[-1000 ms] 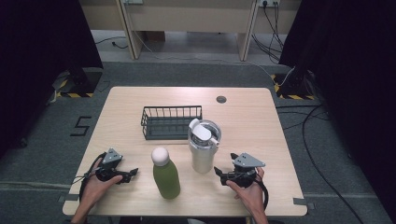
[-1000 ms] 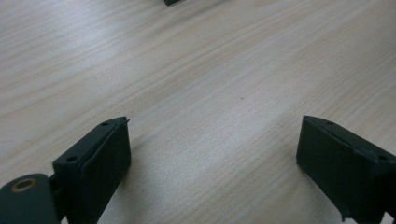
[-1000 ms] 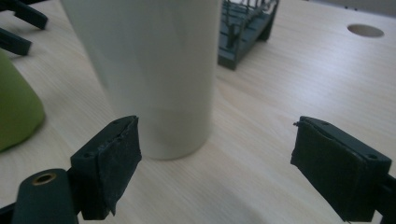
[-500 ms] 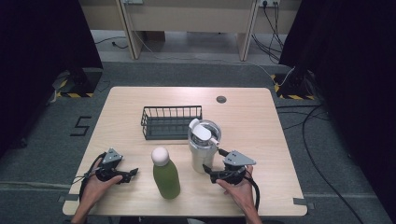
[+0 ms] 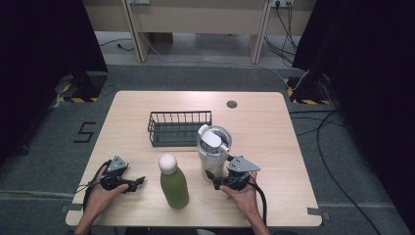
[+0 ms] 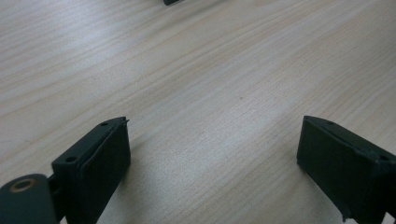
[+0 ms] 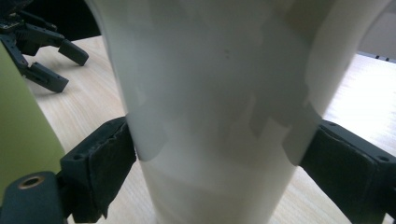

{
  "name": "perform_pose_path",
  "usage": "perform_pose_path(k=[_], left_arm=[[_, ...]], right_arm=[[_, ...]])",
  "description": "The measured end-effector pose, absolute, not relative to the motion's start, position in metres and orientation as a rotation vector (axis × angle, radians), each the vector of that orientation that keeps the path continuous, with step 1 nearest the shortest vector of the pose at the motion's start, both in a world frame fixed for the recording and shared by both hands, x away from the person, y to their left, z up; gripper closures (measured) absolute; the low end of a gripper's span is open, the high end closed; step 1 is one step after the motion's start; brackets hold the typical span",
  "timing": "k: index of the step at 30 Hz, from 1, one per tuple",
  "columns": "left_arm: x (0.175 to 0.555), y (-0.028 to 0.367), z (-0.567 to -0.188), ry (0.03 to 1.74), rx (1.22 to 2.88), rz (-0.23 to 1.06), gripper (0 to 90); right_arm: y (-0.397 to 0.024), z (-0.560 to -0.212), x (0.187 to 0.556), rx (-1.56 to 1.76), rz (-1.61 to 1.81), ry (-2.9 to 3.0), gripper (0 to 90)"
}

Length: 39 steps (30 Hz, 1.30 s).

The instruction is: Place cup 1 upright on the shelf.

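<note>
On the table (image 5: 274,122), just in front of the wire basket (image 5: 179,128), the white tumbler (image 5: 213,152) stands upright, not yet lifted — the grasp looks only just begun. The right gripper (image 7: 219,154) has its jaws around the tumbler's lower body, both pads touching or nearly so. The left gripper (image 6: 224,149) rests with jaws wide, holding nothing — the green bottle (image 5: 173,183) stands untouched beside the tumbler.

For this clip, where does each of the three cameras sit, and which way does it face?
High view: above the person's side, looking forward and down on the table; both hands, left gripper and right gripper show.
Left gripper view: on the left gripper, facing bare tabletop between open jaws.
Right gripper view: on the right gripper, jaws flanking the white tumbler.
Shared: high and right gripper views both show the tumbler and green bottle.
</note>
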State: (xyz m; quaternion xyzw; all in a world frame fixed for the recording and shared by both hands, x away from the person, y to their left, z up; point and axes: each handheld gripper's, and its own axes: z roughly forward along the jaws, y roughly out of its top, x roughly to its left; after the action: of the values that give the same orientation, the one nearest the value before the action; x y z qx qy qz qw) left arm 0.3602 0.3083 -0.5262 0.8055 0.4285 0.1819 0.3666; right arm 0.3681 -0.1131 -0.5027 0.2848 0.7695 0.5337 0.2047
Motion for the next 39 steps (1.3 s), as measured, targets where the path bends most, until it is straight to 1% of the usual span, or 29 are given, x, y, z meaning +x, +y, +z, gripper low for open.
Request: perform_pose_path(k=[21, 39], left_arm=[[0.360, 0.308, -0.526, 1.100, 2.071, 0.467, 8.7], [0.360, 0.308, -0.526, 1.099, 2.072, 0.466, 8.7]], right_arm=[[-0.101, -0.513, 0.380, 0.800, 1.576, 2.089, 8.2], [-0.095, -0.513, 0.379, 0.787, 1.562, 2.040, 10.9]])
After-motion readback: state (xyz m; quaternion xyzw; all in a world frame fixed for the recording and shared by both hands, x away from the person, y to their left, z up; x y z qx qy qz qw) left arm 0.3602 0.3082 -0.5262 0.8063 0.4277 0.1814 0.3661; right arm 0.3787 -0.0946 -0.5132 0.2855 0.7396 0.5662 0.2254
